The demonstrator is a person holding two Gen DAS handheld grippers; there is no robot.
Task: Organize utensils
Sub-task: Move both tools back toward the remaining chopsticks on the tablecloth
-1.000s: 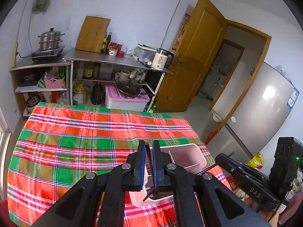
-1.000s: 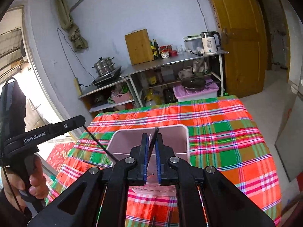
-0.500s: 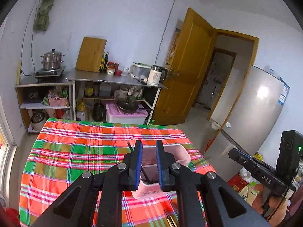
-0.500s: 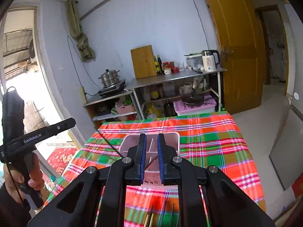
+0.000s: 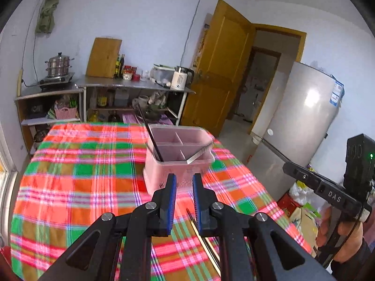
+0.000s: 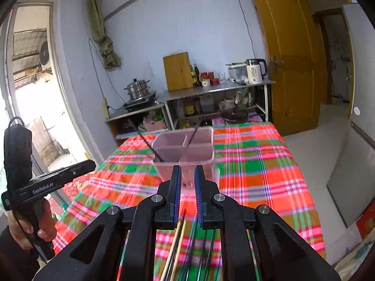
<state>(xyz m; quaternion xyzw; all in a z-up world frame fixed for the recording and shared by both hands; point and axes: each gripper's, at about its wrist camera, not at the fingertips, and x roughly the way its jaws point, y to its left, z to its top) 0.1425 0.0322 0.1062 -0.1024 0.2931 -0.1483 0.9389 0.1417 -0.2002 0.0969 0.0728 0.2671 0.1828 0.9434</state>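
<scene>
Both grippers hang over the plaid cloth [image 5: 77,187], empty. The left gripper [image 5: 184,201] has its fingers slightly spread with nothing between them, and the right gripper [image 6: 187,196] shows the same narrow, empty gap.

The pink bin [image 5: 178,159] stands just beyond both sets of fingertips, with a dark chopstick [image 5: 152,140] leaning in its left compartment and a pale utensil [image 5: 199,155] resting across its right rim. More loose chopsticks [image 6: 175,250] lie on the cloth below and behind the right fingers.

The next pick probably comes from that pile. It would go best by opening wider, dropping the tips around a single stick and pinching near its middle so it stays level.

Readable writing: "GenRobot.AI" on the left handle [image 6: 46,187] and "DAS" on the right handle [image 5: 332,196].
</scene>
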